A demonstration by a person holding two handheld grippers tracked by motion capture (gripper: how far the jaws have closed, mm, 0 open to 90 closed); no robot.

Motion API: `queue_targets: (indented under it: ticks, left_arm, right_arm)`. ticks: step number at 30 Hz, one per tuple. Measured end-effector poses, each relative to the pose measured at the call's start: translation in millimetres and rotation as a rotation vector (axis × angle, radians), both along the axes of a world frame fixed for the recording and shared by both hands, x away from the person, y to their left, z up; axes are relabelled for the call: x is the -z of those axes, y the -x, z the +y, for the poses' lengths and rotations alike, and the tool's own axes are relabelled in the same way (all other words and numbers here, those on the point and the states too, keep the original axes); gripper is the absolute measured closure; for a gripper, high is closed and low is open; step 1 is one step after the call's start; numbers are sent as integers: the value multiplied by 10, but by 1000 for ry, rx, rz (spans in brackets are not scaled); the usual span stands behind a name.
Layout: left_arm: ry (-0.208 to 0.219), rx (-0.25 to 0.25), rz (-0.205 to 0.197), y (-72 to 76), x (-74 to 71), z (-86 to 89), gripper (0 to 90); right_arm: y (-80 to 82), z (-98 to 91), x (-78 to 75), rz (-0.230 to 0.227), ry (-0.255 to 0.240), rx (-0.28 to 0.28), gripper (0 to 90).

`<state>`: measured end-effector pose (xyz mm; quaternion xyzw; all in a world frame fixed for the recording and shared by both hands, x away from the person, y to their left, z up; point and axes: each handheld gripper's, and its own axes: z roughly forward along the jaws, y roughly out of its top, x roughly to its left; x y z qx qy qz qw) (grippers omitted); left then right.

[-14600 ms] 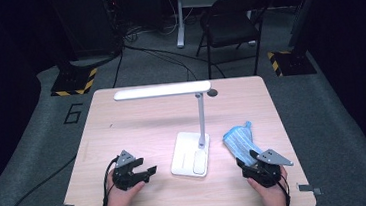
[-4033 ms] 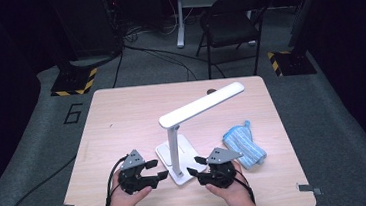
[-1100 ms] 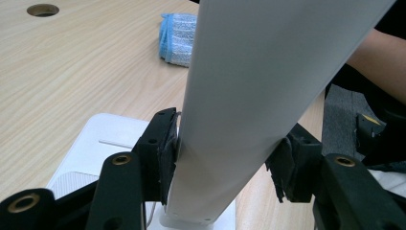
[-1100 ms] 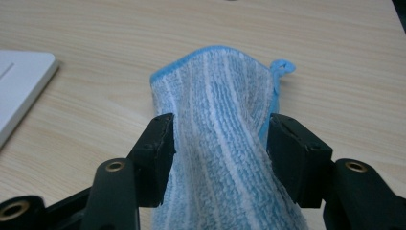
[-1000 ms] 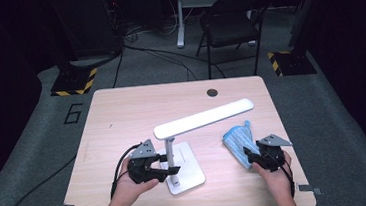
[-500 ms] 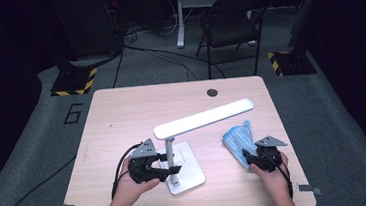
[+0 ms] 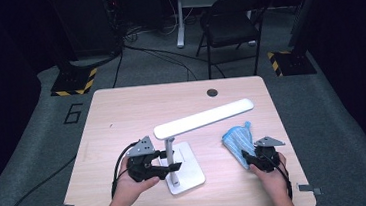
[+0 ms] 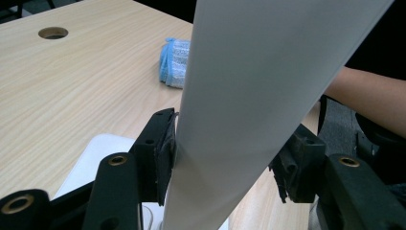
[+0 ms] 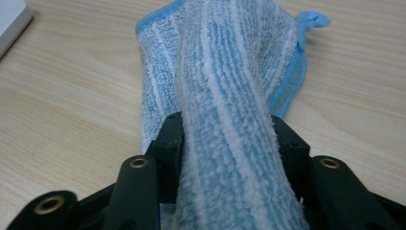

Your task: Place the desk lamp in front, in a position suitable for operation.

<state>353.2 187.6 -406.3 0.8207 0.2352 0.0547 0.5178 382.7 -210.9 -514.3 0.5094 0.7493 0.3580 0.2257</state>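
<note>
- High view: at the near edge of the table point(image 7: 121, 113), with the white lamp point(image 7: 189, 170) near the middle and the blue striped cloth point(image 7: 237, 139) just to its right, apart from it
- Left gripper point(image 7: 171, 166): comes in from the left, low by the lamp's post point(image 7: 168, 147), just above the flat base
- Left gripper view: half open, one black jaw on each side of the white lamp, with the left pad point(image 8: 165, 151) pressed on it and the other jaw partly hidden behind it; looks like a firm hold
- Most likely there to keep the lamp from sliding or tipping while the other hand works
- Right gripper point(image 7: 249, 156): sits at the near end of the cloth, jaws just now closing, a thick fold of cloth squeezed between them in the right gripper view
- Looks like picking up the cloth to wipe the lamp
- Long head of the lamp point(image 7: 202, 118): lies almost flat above the table, runs from over the post out to the right and a little away, free end above the far tip of the cloth
- Post: stands up straight from the base
- Cloth: bunched long and thin, runs from the right gripper away and a bit left, with a small blue corner at the far end
</note>
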Motion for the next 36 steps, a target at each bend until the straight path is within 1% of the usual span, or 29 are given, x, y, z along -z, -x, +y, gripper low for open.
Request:
queue_targets:
  ticks: [1, 3, 4, 6, 7, 9, 10, 11, 12, 13, 15, 17, 19, 20, 22, 24, 25, 27, 29, 31, 32, 33, 34, 36]
  left_arm:
    - [4, 0, 3, 3, -13, 0, 458]
    - [3, 0, 0, 5, -35, 5, 454]
    - [11, -3, -8, 11, -55, 3, 454]
    - [24, -4, -17, 27, -133, 0, 444]
    - [26, -3, -13, 29, -159, -2, 444]
    - [29, -7, -20, 28, -208, -5, 445]
    - [29, -7, -20, 28, -208, -5, 445]
    - [49, -14, -5, 46, -249, -12, 445]
    - [48, -4, -15, 35, -269, -6, 445]
    - [48, -4, -15, 35, -269, -6, 444]
    - [51, -14, -23, 31, -312, -13, 445]
    - [50, -18, -34, 24, -331, -23, 446]
    - [54, -19, -34, 23, -336, -32, 445]
    - [52, -18, -42, 17, -341, -39, 445]
    - [56, -13, -36, 16, -350, -65, 446]
    - [58, -14, -32, 13, -357, -69, 454]
    - [58, -14, -32, 13, -357, -69, 466]
    - [54, -16, -22, 16, -367, -58, 483]
    - [52, -16, -22, 17, -368, -55, 485]
    - [52, -19, -33, 22, -365, -52, 487]
    - [50, -13, -38, 25, -365, -48, 489]
    - [48, -5, -44, 33, -365, -47, 491]
    - [43, 8, -45, 37, -368, -43, 494]
    - [43, 13, -47, 54, -367, -50, 496]
  right_arm:
    - [4, 2, -9, 13, 1, -5, 579]
    - [5, 6, -10, 9, 4, -7, 589]
    - [4, 17, -10, 2, 2, -5, 598]
    - [18, 43, -26, 6, 2, -1, 617]
    - [25, 51, -32, 9, 0, 1, 619]
    - [33, 62, -39, 5, 0, -11, 621]
    - [40, 70, -46, 10, 2, -18, 621]
    - [45, 81, -50, 8, 7, -21, 621]
    - [52, 99, -55, 10, 5, -28, 621]
    - [52, 99, -55, 10, 5, -28, 621]
    - [66, 147, -68, 3, 6, -46, 621]
    - [80, 168, -82, 6, 10, -61, 621]
    - [86, 185, -83, 3, 1, -61, 621]
    - [100, 205, -92, 11, -3, -70, 621]
    - [111, 229, -95, 10, -14, -66, 621]
    - [119, 236, -102, 12, -13, -81, 620]
    - [124, 248, -102, 9, -21, -75, 621]
    - [129, 250, -106, 10, -18, -90, 621]
    - [131, 257, -109, 11, -15, -94, 620]
    - [152, 298, -121, 19, -36, -100, 620]
    - [163, 315, -128, 26, -44, -108, 620]
    - [170, 332, -130, 22, -48, -117, 620]
    - [181, 361, -137, 24, -60, -124, 620]
    - [212, 442, -156, 27, -87, -133, 620]
